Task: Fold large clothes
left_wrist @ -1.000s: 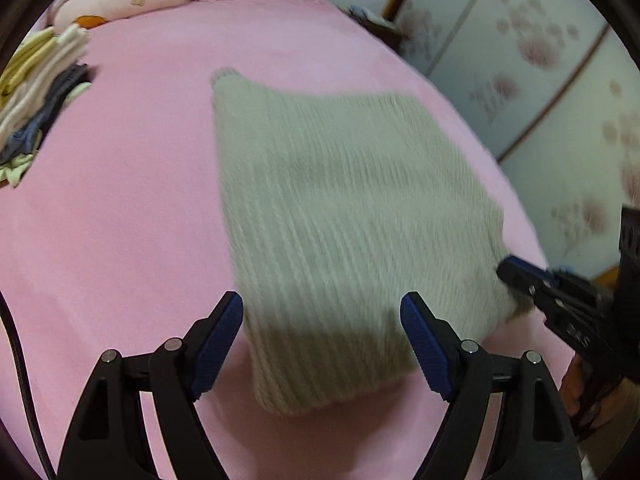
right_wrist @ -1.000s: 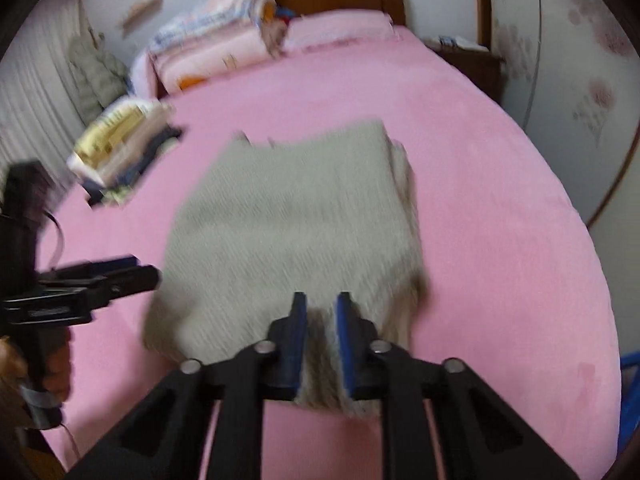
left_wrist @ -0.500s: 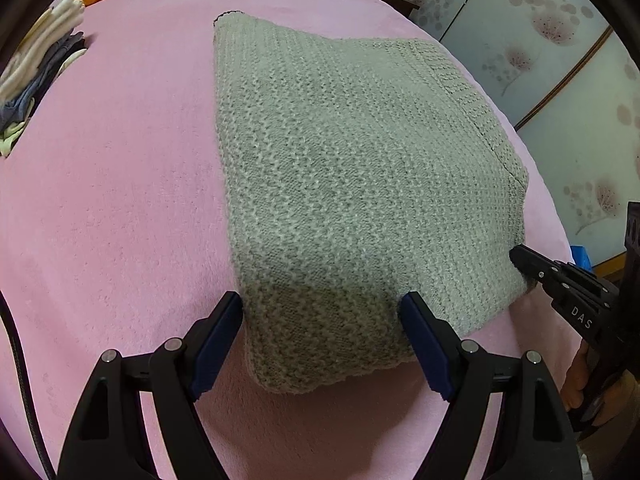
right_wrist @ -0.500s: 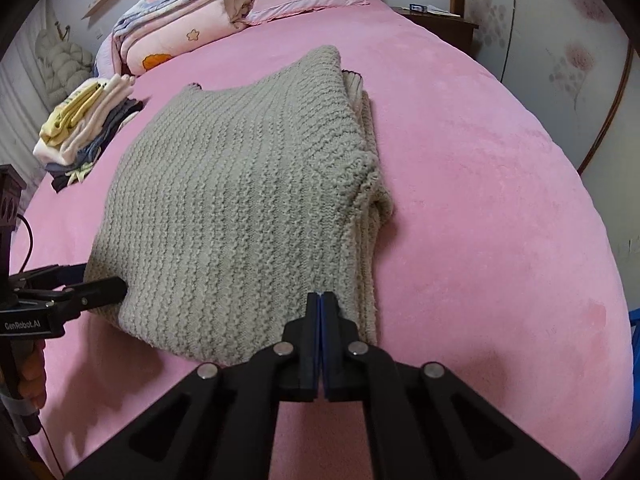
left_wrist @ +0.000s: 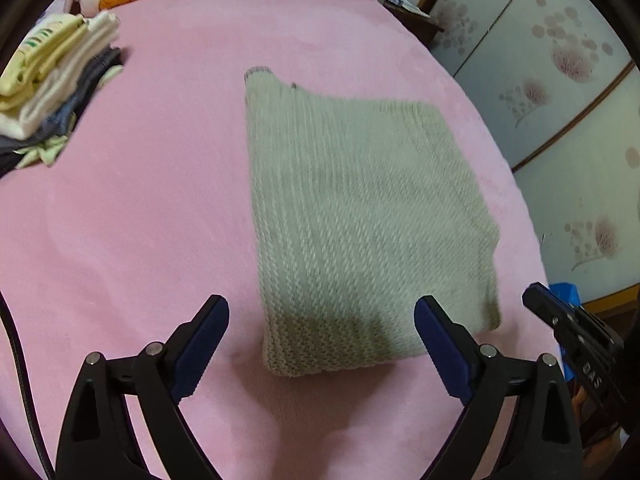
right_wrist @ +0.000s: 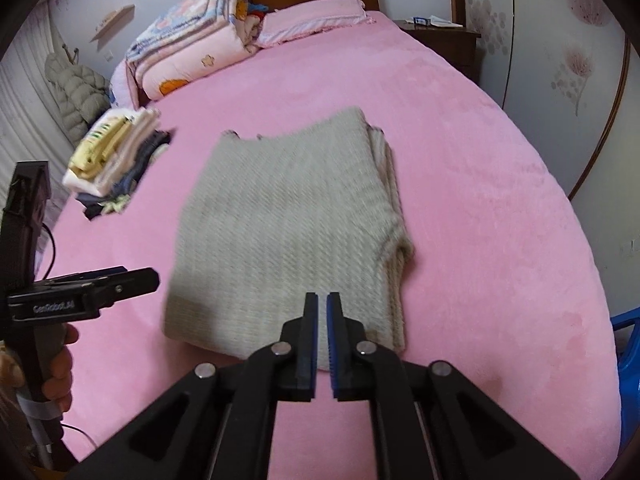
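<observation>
Left wrist view: half a second ago the left tongs (left_wrist: pixel 320 340) sat close over the near edge of the grey sweater (left_wrist: pixel 360 216); now they have drawn back and up, and the sweater looks smaller and lies whole on the pink bed (left_wrist: pixel 140 220). Their fingers (left_wrist: pixel 202 344) stand wide apart with nothing between them, straddling the near left corner from above without touching it. The sweater rests as a neat folded rectangle in the middle of the bed, well apart from the pile of folded clothes (left_wrist: pixel 52 100) at the far left. I judge this fold finished and the sweater released.

In the right wrist view, the right tongs (right_wrist: pixel 322 344) have also pulled away from the near right corner, where they were pressed shut. Now a thin slit shows between the pads and no cloth is in it, so they are all but closed and empty, hovering above the sweater's near edge. Both tools point forward along the bed, side by side.
</observation>
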The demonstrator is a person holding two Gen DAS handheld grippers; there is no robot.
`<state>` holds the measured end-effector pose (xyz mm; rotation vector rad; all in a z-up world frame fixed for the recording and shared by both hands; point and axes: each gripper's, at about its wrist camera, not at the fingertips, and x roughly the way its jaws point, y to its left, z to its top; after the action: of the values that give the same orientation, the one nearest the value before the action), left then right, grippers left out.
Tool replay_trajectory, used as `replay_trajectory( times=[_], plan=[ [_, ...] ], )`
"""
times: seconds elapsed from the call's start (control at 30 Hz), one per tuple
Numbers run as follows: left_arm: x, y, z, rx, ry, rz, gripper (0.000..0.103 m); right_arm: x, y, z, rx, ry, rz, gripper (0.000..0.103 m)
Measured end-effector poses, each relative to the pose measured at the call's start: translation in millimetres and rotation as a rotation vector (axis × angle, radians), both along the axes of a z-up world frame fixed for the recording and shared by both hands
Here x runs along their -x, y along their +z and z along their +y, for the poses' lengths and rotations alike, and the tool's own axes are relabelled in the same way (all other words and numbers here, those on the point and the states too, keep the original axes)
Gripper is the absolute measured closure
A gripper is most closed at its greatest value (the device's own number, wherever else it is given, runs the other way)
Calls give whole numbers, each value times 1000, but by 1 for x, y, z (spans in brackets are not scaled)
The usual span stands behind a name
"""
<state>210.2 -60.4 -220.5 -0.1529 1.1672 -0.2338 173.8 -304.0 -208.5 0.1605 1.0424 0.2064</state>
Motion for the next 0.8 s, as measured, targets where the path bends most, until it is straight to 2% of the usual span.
replay_trajectory(
  times=[0.07,0.13,0.23,0.3,0.37,0.43,0.6,0.7,0.8],
  plan=[
    [-3,16,1,-6,-1,-1,4,-2,17,3,-6,4,-16,73],
    [-5,30,-1,-17,2,-4,2,-2,38,6,-19,7,-48,61],
    [-9,51,4,-23,10,-21,1,-6,62,9,-28,10,-90,55],
    [-13,63,8,-16,21,-35,1,-13,79,10,-33,14,-112,46],
    [-18,72,10,-16,37,-53,1,-22,94,10,-34,10,-134,29],
    [-24,82,12,-11,55,-82,1,-31,104,9,-30,7,-153,23],
    [-45,93,18,-7,79,-170,1,-65,114,11,16,9,-181,18],
    [-62,86,19,-19,88,-181,1,-88,103,12,24,12,-155,16],
    [-82,64,19,12,98,-138,1,-111,78,15,47,39,-100,12]
  ],
)
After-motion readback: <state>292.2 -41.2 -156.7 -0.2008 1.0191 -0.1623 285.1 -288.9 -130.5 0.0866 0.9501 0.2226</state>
